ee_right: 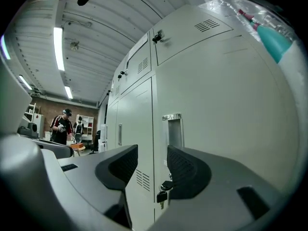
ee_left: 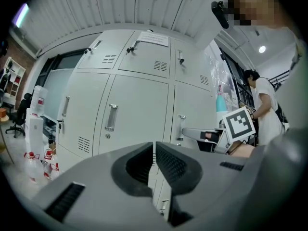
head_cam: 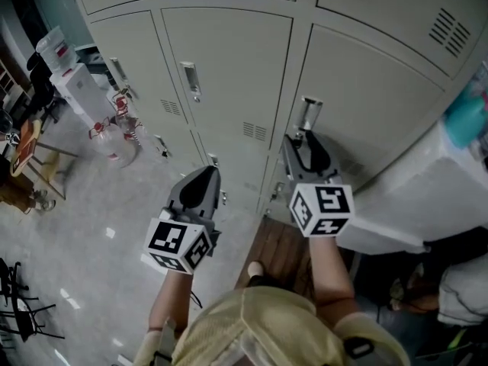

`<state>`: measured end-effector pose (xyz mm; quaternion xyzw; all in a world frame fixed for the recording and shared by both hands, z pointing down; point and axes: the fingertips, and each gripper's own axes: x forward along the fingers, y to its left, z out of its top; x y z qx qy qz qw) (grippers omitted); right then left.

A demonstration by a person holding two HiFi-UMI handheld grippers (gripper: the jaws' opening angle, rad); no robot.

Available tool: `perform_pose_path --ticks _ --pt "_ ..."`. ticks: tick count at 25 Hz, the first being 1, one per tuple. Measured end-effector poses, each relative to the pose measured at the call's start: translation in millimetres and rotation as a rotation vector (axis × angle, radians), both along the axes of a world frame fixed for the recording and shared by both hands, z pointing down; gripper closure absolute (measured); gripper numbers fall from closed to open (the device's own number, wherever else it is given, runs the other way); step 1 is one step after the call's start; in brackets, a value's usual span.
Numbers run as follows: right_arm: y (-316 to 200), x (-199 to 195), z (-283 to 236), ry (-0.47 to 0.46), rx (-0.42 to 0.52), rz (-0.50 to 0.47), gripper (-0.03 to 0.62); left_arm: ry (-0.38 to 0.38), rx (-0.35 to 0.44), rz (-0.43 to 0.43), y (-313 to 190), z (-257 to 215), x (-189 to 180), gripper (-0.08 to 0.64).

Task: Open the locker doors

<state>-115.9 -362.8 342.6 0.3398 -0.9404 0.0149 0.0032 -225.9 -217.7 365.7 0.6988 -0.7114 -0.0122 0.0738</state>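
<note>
mostly lockers (head_cam: 229,52): a pale grey painted sheet-metal bank, flat rectangular doors, all shut. three columns show in the left gripper view. floor (head_cam: 99,219) is glossy, mottled grey stone. some clear jugs (head_cam: 114,139) with red tops stand by the lockers' left end.

two grippers, both grey moulded plastic with ribbed black pads, each carrying one black-and-white marker cube. right gripper (head_cam: 309,155) points at the right-column door (head_cam: 374,90). its jaws stand apart with nothing gripped, tips just below that door's handle (head_cam: 309,114). in its own view the door edge and handle (ee_right: 172,129) line up with the gap of the right gripper (ee_right: 152,158); contact can't be told. left gripper (head_cam: 202,183) hangs lower and to the left, in front of the middle column, near the doors but off them. in the left gripper (ee_left: 154,148) view its jaws are closed to a thin slit, empty.

three upright chrome bar handles run across the middle row, e.g. middle handle (ee_left: 111,118). small louvred vents (ee_left: 160,65) are punched in the doors. one key (ee_right: 162,196) hangs from the lock under the right door's handle.
</note>
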Motion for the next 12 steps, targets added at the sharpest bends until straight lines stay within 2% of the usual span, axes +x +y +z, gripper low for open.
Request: perform_pose_path --ticks 5,12 --pt "-17 -10 -6 0.006 0.047 0.011 0.421 -0.003 0.015 -0.032 -15 -7 -6 0.557" --pt "-33 -19 -7 -0.011 0.056 0.029 0.422 -0.014 0.031 -0.041 -32 -13 -8 0.557"
